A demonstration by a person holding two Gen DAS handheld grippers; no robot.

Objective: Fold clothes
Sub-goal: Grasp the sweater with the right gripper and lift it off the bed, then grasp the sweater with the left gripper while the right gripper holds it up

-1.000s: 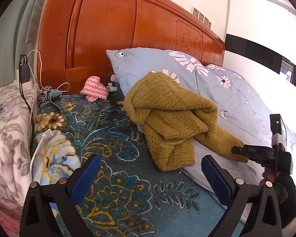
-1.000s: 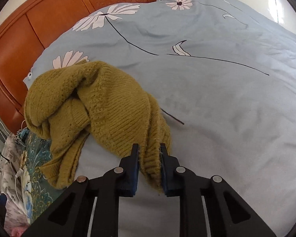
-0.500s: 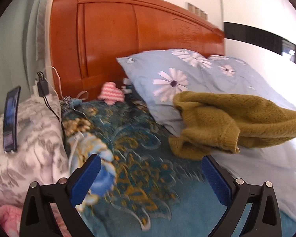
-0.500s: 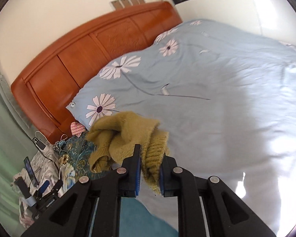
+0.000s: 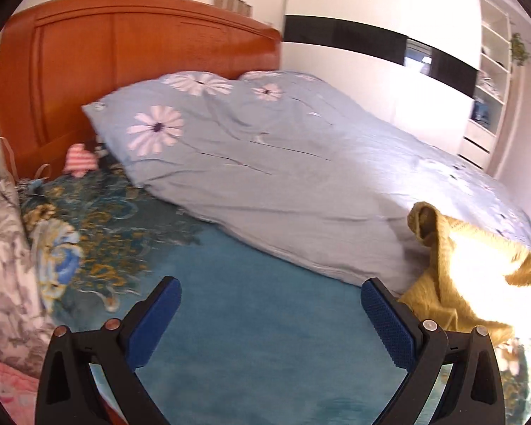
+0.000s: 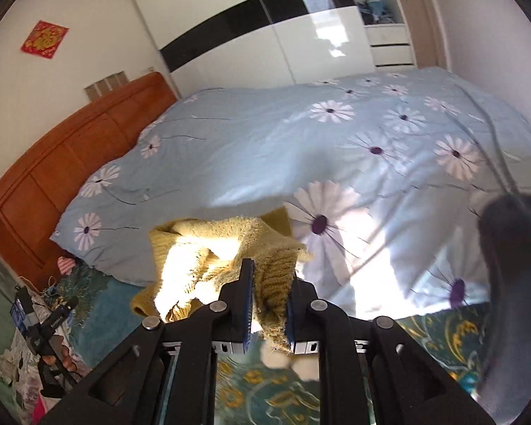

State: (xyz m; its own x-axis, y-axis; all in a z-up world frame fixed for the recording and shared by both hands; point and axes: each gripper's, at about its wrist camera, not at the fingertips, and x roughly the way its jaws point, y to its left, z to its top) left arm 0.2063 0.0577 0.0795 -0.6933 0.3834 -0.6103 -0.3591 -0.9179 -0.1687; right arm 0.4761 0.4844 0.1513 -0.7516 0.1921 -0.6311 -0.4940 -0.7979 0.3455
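Note:
A mustard-yellow knit sweater (image 6: 226,248) hangs bunched from my right gripper (image 6: 269,294), whose jaws are shut on a fold of it. It is lifted off the bed, partly washed out by sunlight. In the left wrist view the sweater (image 5: 456,276) shows at the right edge, beside my right finger. My left gripper (image 5: 269,304) is open and empty, held over the teal floral blanket (image 5: 237,311).
A light blue daisy-print duvet (image 6: 336,148) covers most of the bed. The orange wooden headboard (image 5: 124,56) is at the back. A grey floral pillow (image 5: 3,269) and small pink toy (image 5: 79,159) lie at the left. A white wardrobe (image 6: 301,35) stands behind the bed. A dark shape (image 6: 509,283) is at right.
My right gripper has pulled the sweater off the duvet, down the bed away from the headboard and up into the air. My left gripper has swung right and stays open.

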